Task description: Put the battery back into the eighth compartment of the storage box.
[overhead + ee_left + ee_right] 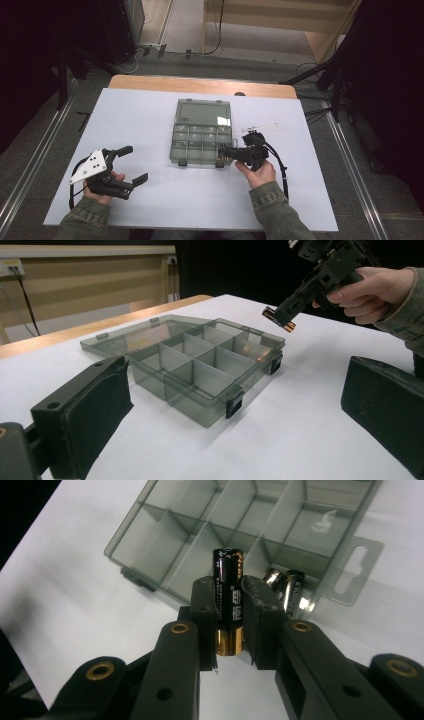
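Battery [228, 602], clenched round its middle by the right gripper [229, 625] over the box's [202, 134] near right corner, looks small, stiff and slick, so mid-body grip's probably safest.

organizer box [202, 139]: mid-desk [140, 200], lid lying open on its far side
battery [228, 607]: in right gripper [223, 153], at the box's near right corner
left gripper [134, 164]: near left, well apart from the box

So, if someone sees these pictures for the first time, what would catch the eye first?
Probably the black and gold battery clamped in the right claw, held just above the near right corner of the open grey compartment box in the middle of the white table. Two more batteries appear beyond it at the box's edge. The left claw waits open at the near left.
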Motion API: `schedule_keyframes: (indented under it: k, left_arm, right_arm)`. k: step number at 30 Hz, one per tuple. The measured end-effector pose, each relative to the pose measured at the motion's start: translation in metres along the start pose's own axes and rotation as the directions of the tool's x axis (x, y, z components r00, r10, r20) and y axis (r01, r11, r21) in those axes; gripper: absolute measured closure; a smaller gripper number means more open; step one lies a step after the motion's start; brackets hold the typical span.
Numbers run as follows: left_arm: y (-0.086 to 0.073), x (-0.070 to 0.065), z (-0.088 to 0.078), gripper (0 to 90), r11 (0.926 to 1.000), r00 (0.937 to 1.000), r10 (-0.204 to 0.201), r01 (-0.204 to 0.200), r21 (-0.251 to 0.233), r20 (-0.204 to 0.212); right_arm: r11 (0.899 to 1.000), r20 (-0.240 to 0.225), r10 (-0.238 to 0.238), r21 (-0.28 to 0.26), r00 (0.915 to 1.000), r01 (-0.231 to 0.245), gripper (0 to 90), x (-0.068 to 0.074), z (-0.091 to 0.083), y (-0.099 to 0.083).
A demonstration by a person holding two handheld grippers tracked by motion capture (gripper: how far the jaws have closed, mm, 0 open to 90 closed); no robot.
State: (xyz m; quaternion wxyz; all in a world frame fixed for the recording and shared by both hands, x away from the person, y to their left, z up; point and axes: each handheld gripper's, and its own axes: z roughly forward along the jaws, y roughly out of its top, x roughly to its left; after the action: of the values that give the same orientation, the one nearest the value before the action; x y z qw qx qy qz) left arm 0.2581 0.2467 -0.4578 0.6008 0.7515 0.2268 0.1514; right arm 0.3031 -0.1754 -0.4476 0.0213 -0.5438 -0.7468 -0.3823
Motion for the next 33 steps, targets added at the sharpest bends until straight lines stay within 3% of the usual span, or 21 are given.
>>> schedule_keyframes:
  k: [8, 13, 17, 19, 20, 22, 24, 27, 28, 33]
  left_arm:
    - [0.000, 0.000, 0.001, 0.0, 1.0000, 1.0000, -0.002, 0.002, 0.000, 0.000]
    - [0.000, 0.000, 0.001, 0.0, 1.0000, 1.0000, -0.002, 0.002, 0.000, 0.001]
    - [0.000, 0.000, 0.001, 0.0, 1.0000, 1.0000, -0.002, 0.002, 0.000, 0.003]
    - [0.000, 0.000, 0.001, 0.0, 1.0000, 1.0000, -0.001, 0.001, -0.001, 0.002]
    - [0.000, 0.000, 0.001, 0.0, 1.0000, 1.0000, -0.002, 0.002, -0.001, 0.002]
    - [0.000, 0.000, 0.001, 0.0, 1.0000, 1.0000, -0.002, 0.002, -0.002, 0.002]
    - [0.000, 0.000, 0.001, 0.0, 1.0000, 1.0000, 0.001, -0.001, 0.000, 0.002]
    - [0.000, 0.000, 0.000, 0.0, 1.0000, 1.0000, 0.002, -0.002, 0.001, 0.001]
    - [0.000, 0.000, 0.000, 0.0, 1.0000, 1.0000, 0.002, -0.002, 0.001, 0.002]
    - [0.000, 0.000, 0.000, 0.0, 1.0000, 1.0000, 0.002, -0.002, -0.001, 0.001]
  right_arm:
    - [0.992, -0.030, 0.121, -0.033, 0.9922, -0.122, 78.3, -0.019, 0.002, -0.001]
    - [0.985, -0.054, 0.166, -0.028, 0.9846, -0.168, 78.2, -0.023, 0.006, 0.000]
    - [0.981, -0.046, 0.189, -0.036, 0.9809, -0.191, 75.9, -0.022, 0.007, 0.000]
    - [0.975, -0.065, 0.213, -0.050, 0.9749, -0.216, 56.8, -0.023, 0.007, -0.001]
    - [0.972, -0.096, 0.221, -0.054, 0.9705, -0.227, 43.3, -0.024, 0.006, 0.000]
    - [0.975, -0.105, 0.202, -0.074, 0.9737, -0.210, 30.1, -0.024, 0.005, 0.000]
    - [0.981, -0.084, 0.155, -0.102, 0.9843, -0.163, 12.7, -0.021, 0.002, 0.000]
    - [0.986, -0.069, 0.103, -0.125, 0.9923, -0.111, 0.0, -0.020, -0.001, -0.001]
    - [0.988, -0.075, 0.076, -0.129, 0.9943, -0.085, 0.0, -0.020, -0.001, -0.001]
    - [0.989, -0.014, 0.014, -0.147, 0.9998, -0.016, 0.0, -0.019, -0.005, -0.004]
